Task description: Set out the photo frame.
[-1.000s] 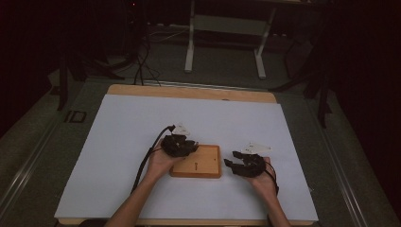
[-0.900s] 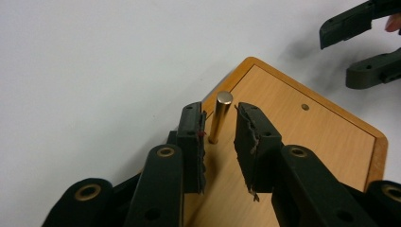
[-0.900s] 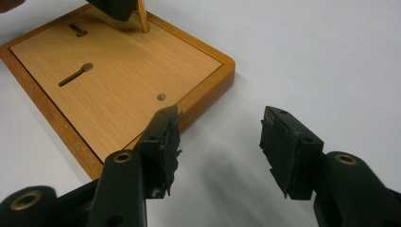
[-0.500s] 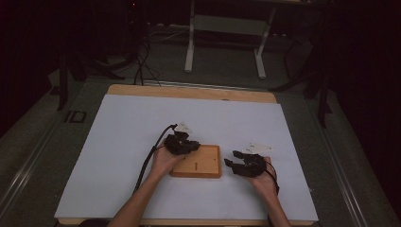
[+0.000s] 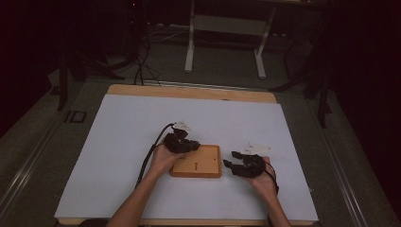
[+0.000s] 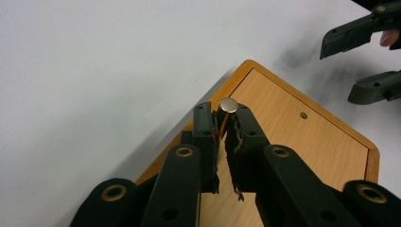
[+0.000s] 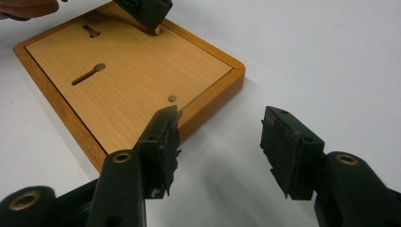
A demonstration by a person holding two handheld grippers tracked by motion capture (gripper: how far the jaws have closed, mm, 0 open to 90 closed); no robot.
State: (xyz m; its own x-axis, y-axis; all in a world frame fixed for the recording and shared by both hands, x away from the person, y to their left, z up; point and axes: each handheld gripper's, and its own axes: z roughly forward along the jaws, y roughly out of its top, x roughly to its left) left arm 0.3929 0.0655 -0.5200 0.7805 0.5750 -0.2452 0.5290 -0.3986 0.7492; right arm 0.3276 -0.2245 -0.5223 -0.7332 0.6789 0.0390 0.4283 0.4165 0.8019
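Grip is kept on a small brass-headed pin (image 6: 228,106) by the left gripper (image 6: 223,124), at the flat wooden board's (image 5: 208,163) corner; being thin and slippery, it is best pinched below the head. The right gripper (image 7: 218,142) is held open beside the board.

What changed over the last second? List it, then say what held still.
The left gripper has just been closing its jaws and now pinches a small round-headed metal pin at the corner of the wooden board. The right gripper stayed open beside the board; the board did not shift.
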